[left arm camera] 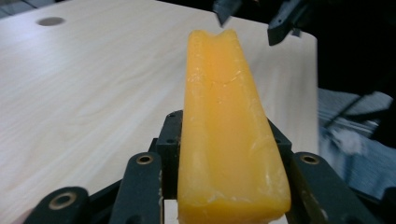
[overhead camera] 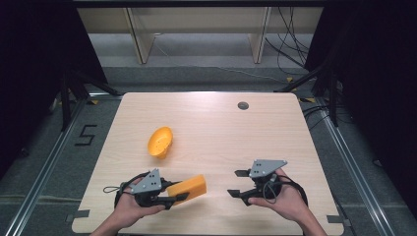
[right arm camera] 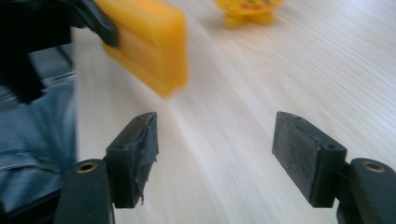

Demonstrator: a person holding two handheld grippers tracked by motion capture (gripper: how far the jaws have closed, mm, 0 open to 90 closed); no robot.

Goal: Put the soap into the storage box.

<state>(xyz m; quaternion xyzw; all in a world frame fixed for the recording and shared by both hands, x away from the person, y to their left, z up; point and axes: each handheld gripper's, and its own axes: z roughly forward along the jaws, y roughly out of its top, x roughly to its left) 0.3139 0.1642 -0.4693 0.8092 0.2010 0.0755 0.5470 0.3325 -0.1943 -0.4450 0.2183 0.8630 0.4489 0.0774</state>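
Near the table's front edge, left of centre, an orange block sits clamped in the left gripper, its free end pointing toward the right gripper. Seen from the left gripper view, the block runs lengthwise away from the camera between the two black jaws, which press its sides; its near end is cut off by the bottom of the picture, and its underside is hidden, so whether it touches the table cannot be told there. From the right gripper view the block looks blurred and appears to hang clear of the wood, its gripped end covered by the left gripper's dark jaw.

Beyond the block, well apart from it toward the table's middle, lies an orange bowl-like shell; in the right gripper view it is blurred and cropped by the top edge, so its form is hard to make out.

To the block's right, apart from it, the right gripper stands with its jaws spread wide and nothing between them, only bare wood. One worn pad looks frayed at its edge. A hand holds this gripper from behind; another hand wraps the left one, hiding part of its body. Both forearms are cut off at the bottom edge.

A small dark round hole sits near the table's far edge.
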